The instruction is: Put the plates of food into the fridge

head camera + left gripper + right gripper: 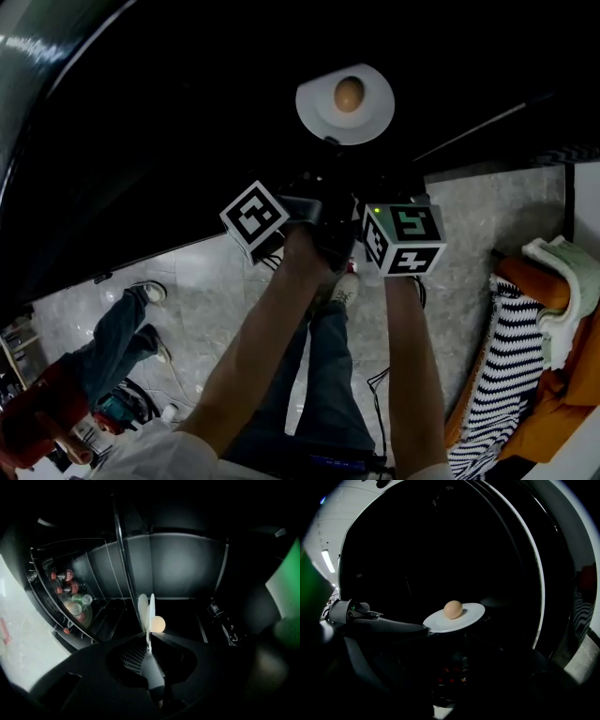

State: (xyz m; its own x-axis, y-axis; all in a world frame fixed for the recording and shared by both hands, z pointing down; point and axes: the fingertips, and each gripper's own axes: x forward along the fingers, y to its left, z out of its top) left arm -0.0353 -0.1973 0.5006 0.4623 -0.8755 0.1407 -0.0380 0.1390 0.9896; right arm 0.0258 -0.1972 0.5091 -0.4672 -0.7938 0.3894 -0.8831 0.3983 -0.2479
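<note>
Since the left claw (pixel 149 638) is pinched shut on just the rim of the plate (pixel 472 614), held out at the dark fridge (pixel 187 569) mouth while the right claw (pixel 454 667) hangs open and empty, I'd guess any tilt rolls that loose egg (pixel 453 609) off.

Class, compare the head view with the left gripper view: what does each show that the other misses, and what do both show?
Only the head view: the person's arms, the tiled floor and a striped cloth at right. Only the left gripper view: bottles in the fridge door, and the left gripper with its jaws shut on the plate, seen edge-on. Both: that white plate and the egg on it.
</note>
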